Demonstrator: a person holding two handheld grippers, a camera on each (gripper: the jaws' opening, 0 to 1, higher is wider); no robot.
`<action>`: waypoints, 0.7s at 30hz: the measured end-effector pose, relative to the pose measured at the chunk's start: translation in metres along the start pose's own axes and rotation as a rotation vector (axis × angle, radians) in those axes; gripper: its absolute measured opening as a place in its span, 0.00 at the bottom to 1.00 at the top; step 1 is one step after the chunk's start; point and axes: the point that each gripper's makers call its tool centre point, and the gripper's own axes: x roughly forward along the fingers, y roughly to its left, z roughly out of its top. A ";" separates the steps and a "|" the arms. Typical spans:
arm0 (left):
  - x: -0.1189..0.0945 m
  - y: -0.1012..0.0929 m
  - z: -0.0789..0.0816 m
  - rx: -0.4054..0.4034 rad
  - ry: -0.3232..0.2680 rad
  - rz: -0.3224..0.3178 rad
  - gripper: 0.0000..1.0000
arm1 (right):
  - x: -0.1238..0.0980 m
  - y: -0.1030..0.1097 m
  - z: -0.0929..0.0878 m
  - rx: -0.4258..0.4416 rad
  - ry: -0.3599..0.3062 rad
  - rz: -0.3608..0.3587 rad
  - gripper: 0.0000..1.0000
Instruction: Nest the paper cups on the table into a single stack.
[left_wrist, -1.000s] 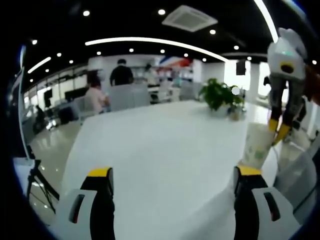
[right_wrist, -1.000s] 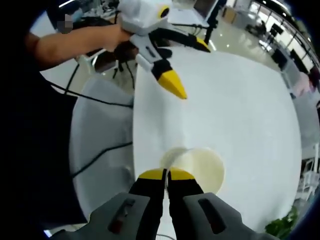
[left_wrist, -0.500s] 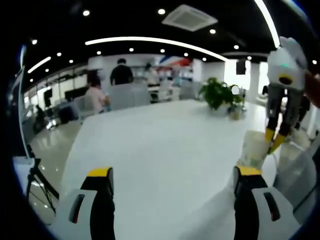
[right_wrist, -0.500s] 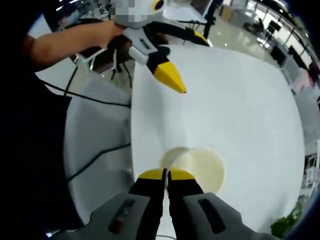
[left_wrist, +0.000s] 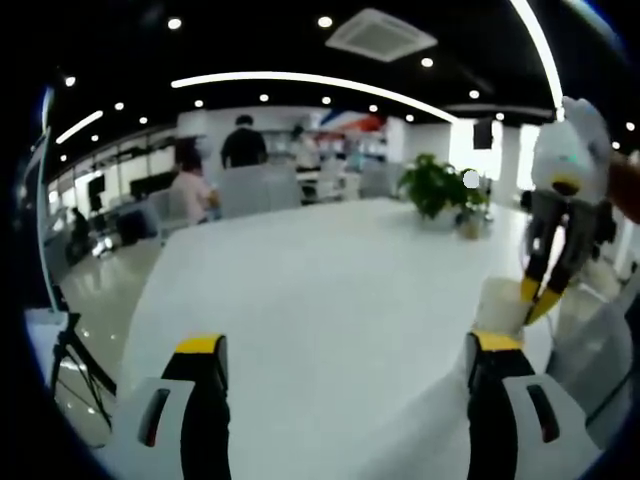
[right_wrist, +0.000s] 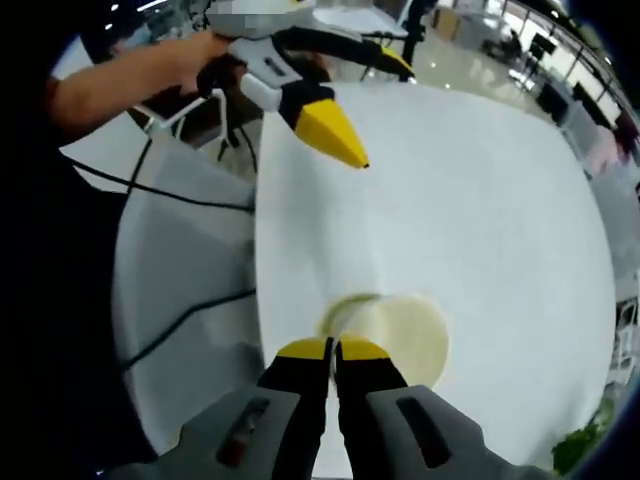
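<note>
A paper cup (left_wrist: 498, 306) stands at the right side of the white table (left_wrist: 320, 280). My right gripper (left_wrist: 535, 298) comes down from above and is shut on the cup's rim. In the right gripper view I look straight down into the cup (right_wrist: 400, 338), with my right gripper (right_wrist: 333, 349) pinching its near rim. My left gripper (left_wrist: 347, 345) is open, low over the table, with nothing between its jaws; the cup sits just beyond its right fingertip (left_wrist: 495, 342). From above, the left gripper (right_wrist: 362, 100) hangs over the table's edge, held by a person's hand.
A potted plant (left_wrist: 435, 186) stands at the table's far end. People (left_wrist: 240, 146) sit and stand in the office behind. A white chair (right_wrist: 180, 260) with black cables across it stands beside the table (right_wrist: 480, 200). Another chair (left_wrist: 600, 350) is at the right.
My right gripper has come down with the cup, which now shows lower and shorter beside my left gripper's right jaw. The left gripper has stayed open and nearly still.
</note>
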 end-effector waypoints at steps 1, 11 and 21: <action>0.000 0.000 0.000 0.001 0.000 0.000 0.98 | 0.001 0.000 0.000 0.000 0.000 0.001 0.00; -0.002 0.000 -0.003 -0.005 0.002 0.003 0.97 | 0.012 0.002 -0.002 0.001 0.012 -0.002 0.00; -0.006 -0.003 -0.008 -0.003 0.008 0.017 0.96 | 0.026 0.009 -0.007 -0.010 0.009 0.021 0.00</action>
